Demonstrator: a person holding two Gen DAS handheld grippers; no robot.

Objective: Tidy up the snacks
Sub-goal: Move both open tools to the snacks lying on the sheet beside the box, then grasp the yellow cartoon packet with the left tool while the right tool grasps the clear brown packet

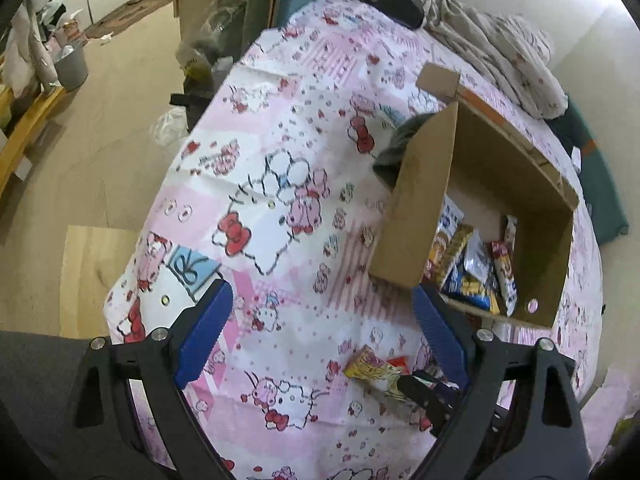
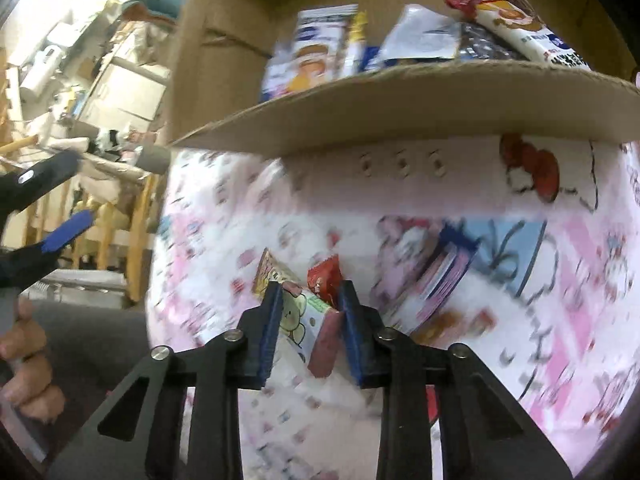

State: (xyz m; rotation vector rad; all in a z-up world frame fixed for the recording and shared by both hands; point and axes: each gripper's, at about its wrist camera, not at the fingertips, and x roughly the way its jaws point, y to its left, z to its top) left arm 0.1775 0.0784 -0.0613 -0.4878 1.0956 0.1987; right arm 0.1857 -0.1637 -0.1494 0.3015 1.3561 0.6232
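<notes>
Blue pads of the right hand-held gripper (image 2: 307, 296) sit closest to the lens, pressed in on a yellow snack packet (image 2: 290, 308) w/ a cartoon bear print; packet runs lengthwise btwn the pads, its far end sticking out past the tips toward the upper left; a red snack wrapper (image 2: 323, 278) sits just beside it at the right pad, touching or nearly so, can't tell if it's pinched too. Below lies a pink-and-white cartoon-print bedsheet (image 2: 500, 280), blurred in the right wrist view.

Ahead of the right hand-held gripper stands an open cardboard box (image 2: 400, 100), front flap folded out toward the camera; inside it lie several snack packs (image 2: 516, 20), white, blue & red, leaning against each other.

Left hand-held gripper (image 1: 320, 320) is spread wide, nothing btwn its blue pads; it hangs above the sheet, box (image 1: 412, 208) ahead & to its right, near the right pad. In the left wrist view the same yellow packet (image 1: 372, 366) shows low near the right pad, w/ the other tool's dark tip on it. A crumpled blanket (image 1: 508, 56) lies at the bed's far end; beige floor (image 1: 100, 152) to the left.
</notes>
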